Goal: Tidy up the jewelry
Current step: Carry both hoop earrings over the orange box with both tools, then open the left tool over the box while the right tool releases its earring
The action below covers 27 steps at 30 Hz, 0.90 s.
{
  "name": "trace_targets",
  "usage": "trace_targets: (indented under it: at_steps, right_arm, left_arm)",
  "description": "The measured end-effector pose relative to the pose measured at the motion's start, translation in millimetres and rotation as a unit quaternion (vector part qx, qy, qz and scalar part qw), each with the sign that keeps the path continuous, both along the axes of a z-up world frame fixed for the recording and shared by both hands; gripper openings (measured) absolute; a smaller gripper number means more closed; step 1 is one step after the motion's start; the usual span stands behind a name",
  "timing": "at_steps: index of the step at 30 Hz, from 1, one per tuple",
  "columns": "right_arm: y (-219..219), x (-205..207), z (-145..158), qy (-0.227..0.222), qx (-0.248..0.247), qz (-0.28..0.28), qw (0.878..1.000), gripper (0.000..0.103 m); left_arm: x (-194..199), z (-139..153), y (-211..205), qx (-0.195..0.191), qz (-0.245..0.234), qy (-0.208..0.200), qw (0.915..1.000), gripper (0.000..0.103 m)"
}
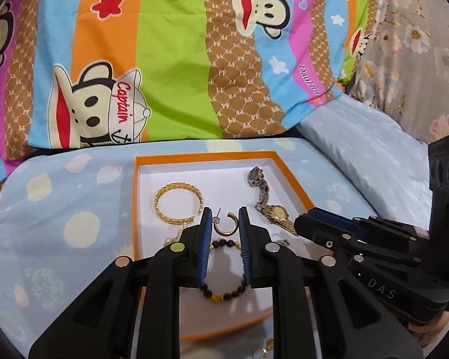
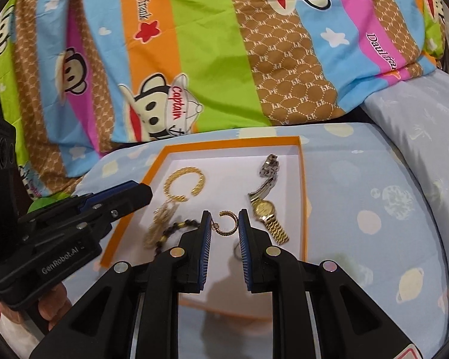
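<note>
Above a bed spread with a pale blue planet-print sheet (image 1: pixel 60 215), I hold both tongs over an orange-rimmed box (image 1: pixel 136 197) with a white floor. A striped cartoon-monkey quilt (image 1: pixel 170 59) is bunched behind the box.

From my left wrist camera, left to right: a gold chain-link bangle (image 1: pixel 178 203) lies open-ended near the box's left wall. Just below it, a pale gold piece sits half hidden behind my left tongs (image 1: pixel 224 233); I cannot tell what it is. Those tongs are parted by a narrow gap and hold nothing. A small gold hoop earring (image 1: pixel 228 224) shows through the gap, lying on the box floor, and nearer the camera is a dark beaded bracelet (image 1: pixel 224 293). Right of the earring, a gold watch (image 1: pixel 277 214) lies diagonally, with a silver-toned watch (image 1: pixel 259 185) above it towards the far right corner. My right tongs (image 1: pixel 302 221) come in from the right edge, their tips close to the gold watch's band.

From the right wrist camera, the right tongs (image 2: pixel 224 233) are also narrowly apart and empty, framing the same earring (image 2: pixel 226 224) from above. The left tongs (image 2: pixel 143 193) reach in at the box's left rim beside the bangle (image 2: pixel 184 185).
</note>
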State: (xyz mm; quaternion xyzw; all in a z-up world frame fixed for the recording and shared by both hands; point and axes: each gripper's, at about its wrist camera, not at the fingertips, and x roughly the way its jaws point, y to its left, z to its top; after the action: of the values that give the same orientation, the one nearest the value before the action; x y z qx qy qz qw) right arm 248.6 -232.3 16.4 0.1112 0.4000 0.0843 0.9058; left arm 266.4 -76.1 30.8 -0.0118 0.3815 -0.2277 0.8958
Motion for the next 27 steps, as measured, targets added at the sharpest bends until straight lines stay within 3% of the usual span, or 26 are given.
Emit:
trace_targets:
  at_steps: [8, 17, 22, 27]
  right_arm:
    - [4.9, 19.0, -23.7, 0.012, -0.014, 0.003, 1.000, 0.017]
    - [13.0, 18.0, -29.0, -0.002, -0.046, 0.007, 0.999, 0.018]
    - [11.5, 16.4, -27.4, -0.012, -0.047, 0.003, 0.999, 0.021]
    - [6.9, 14.5, -24.7, -0.023, -0.040, -0.004, 0.999, 0.022]
  left_arm:
    - [16.1, -25.9, -5.2, 0.011, 0.007, 0.005, 0.9999, 0.017]
    - [13.7, -31.0, -8.1, 0.020, 0.006, -0.019, 0.9996, 0.018]
    - [14.1, -30.2, -4.2, 0.012, 0.014, -0.025, 0.9995, 0.036]
    - [15.6, -24.3, 9.0, -0.013, 0.040, -0.035, 0.9985, 0.042]
